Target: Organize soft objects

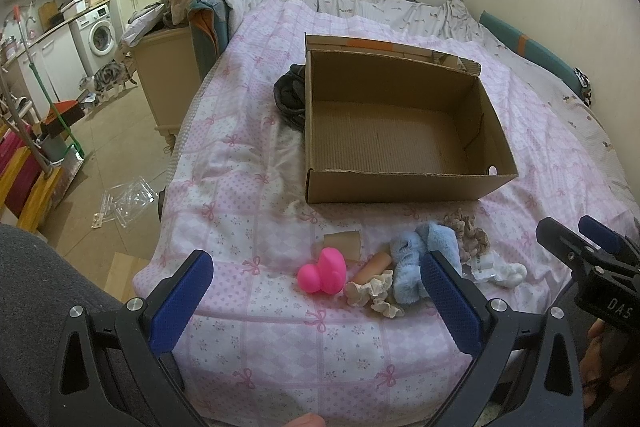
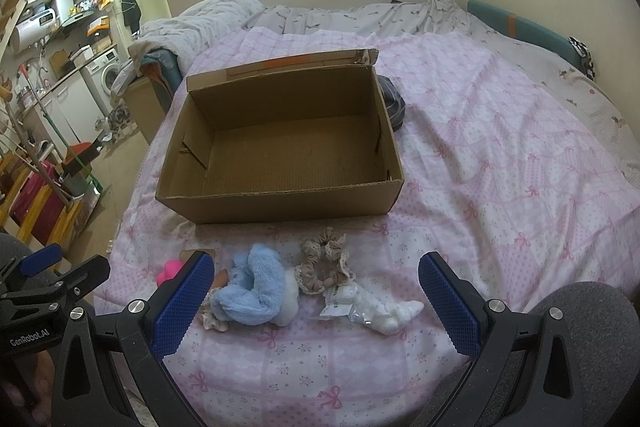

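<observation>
Cardboard, corrugated and brown, forms an open rectangular box [image 2: 280,143] on a bed [image 2: 500,155] with a pink bow-print quilt. At 6 o'clock from it lie soft things: a fluffy blue plush [image 2: 256,287], a frilly beige scrunchie [image 2: 324,263], white socks [image 2: 384,311] (partly in crinkly plastic) and a smooth pink rubber duck [image 1: 323,273]. Left tongs [image 1: 316,287] and right tongs [image 2: 316,287] both hover spread wide, holding nothing.

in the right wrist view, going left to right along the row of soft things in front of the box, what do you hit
pink toy → blue plush → beige lace scrunchie → white socks in plastic. The cream frilly piece under the blue plush is left out; its place is unclear.
</observation>
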The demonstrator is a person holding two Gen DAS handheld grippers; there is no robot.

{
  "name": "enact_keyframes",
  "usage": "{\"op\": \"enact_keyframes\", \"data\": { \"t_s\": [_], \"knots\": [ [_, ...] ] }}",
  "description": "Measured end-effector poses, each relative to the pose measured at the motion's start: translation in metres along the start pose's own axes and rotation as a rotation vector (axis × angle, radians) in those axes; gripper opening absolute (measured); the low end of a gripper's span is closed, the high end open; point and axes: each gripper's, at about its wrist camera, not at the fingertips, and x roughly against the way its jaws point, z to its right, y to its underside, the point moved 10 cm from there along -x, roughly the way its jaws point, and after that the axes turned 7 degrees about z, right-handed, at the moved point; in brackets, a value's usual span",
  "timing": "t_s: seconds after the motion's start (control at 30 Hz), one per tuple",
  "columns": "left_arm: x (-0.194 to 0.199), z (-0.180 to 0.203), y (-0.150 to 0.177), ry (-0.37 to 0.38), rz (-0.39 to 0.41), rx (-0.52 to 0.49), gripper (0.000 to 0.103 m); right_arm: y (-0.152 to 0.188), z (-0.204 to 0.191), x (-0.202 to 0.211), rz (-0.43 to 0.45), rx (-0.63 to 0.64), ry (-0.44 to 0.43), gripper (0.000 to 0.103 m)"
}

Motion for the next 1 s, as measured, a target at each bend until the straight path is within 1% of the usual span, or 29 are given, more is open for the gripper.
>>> {"op": "enact_keyframes", "data": {
  "t_s": [0.73,0.83,0.93,1.0],
  "knots": [
    [-0.001,0.0,0.007,0.002,-0.005,-0.009,0.103,0.003,0.0,-0.001,-0.008,-0.026,-0.008,0.103],
    [-0.005,-0.001,0.013,0.006,-0.011,-0.009,0.103,0.002,0.001,0.0,-0.007,-0.032,-0.01,0.103],
    [-0.001,-0.001,0.009,0.024,-0.021,-0.003,0.103,-0.003,0.001,0.003,-0.022,-0.041,-0.027,0.103],
    [-0.001,-0.003,0.002,0.02,-0.039,-0.004,0.103,-0.011,0.001,0.005,-0.028,-0.041,-0.045,0.103]
  ]
}}
